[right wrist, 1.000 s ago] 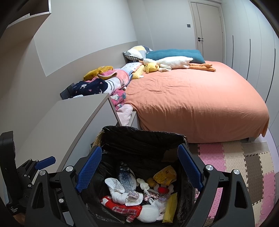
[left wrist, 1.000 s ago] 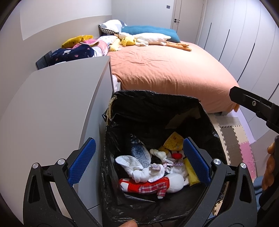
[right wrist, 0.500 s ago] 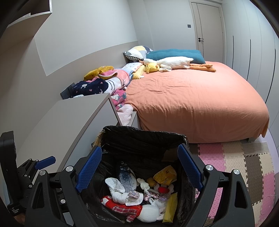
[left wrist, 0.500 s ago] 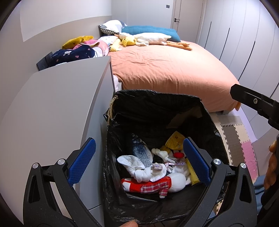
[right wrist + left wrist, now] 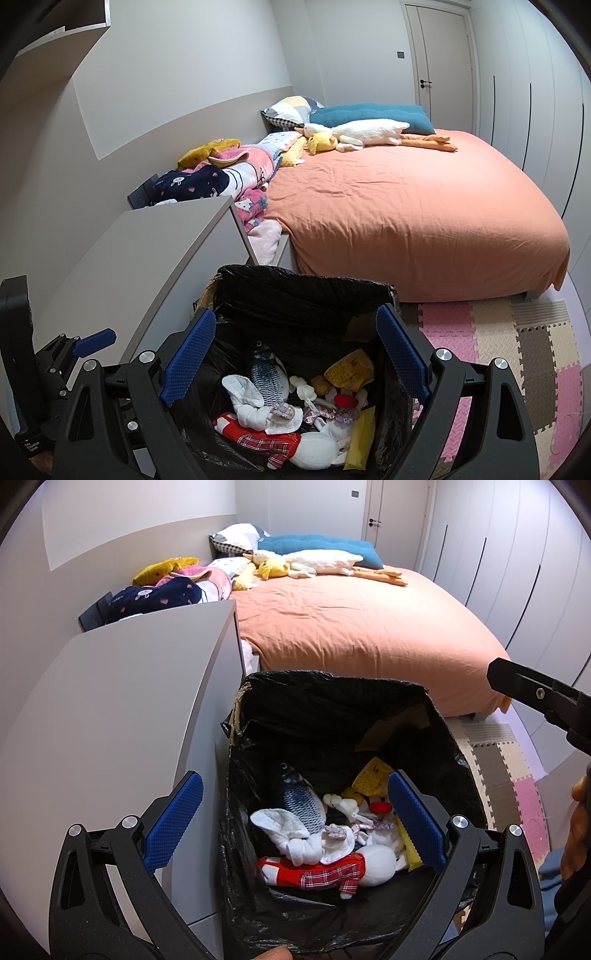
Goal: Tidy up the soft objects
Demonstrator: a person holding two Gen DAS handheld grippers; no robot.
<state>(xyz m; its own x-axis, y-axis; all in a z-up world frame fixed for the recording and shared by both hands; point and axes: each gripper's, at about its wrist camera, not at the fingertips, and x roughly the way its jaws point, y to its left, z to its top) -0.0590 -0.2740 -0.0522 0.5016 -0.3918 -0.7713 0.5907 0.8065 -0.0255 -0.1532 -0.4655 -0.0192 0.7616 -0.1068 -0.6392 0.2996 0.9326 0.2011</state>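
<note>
A box lined with a black bag (image 5: 332, 698) (image 5: 306, 291) stands beside the bed and holds several soft toys: a white doll in red plaid (image 5: 332, 867) (image 5: 280, 441), a blue fish plush (image 5: 301, 803) (image 5: 267, 373) and a yellow plush (image 5: 373, 779) (image 5: 351, 367). My left gripper (image 5: 295, 823) hovers open over the box, nothing between its fingers. My right gripper (image 5: 295, 358) is open above the same box, also empty. On the bed lie a long white goose plush (image 5: 369, 133) (image 5: 321, 559) and a small yellow duck plush (image 5: 321, 142) (image 5: 273, 568).
A grey cabinet (image 5: 122, 709) (image 5: 147, 251) stands left of the box. Folded blankets and clothes (image 5: 221, 173) pile behind it. The orange bed (image 5: 406, 206) fills the middle. Foam mats (image 5: 517, 350) cover the floor on the right. Wardrobe doors (image 5: 498, 554) line the right wall.
The left wrist view has shifted slightly, the box sitting a touch lower in frame. Both grippers stay open and empty.
</note>
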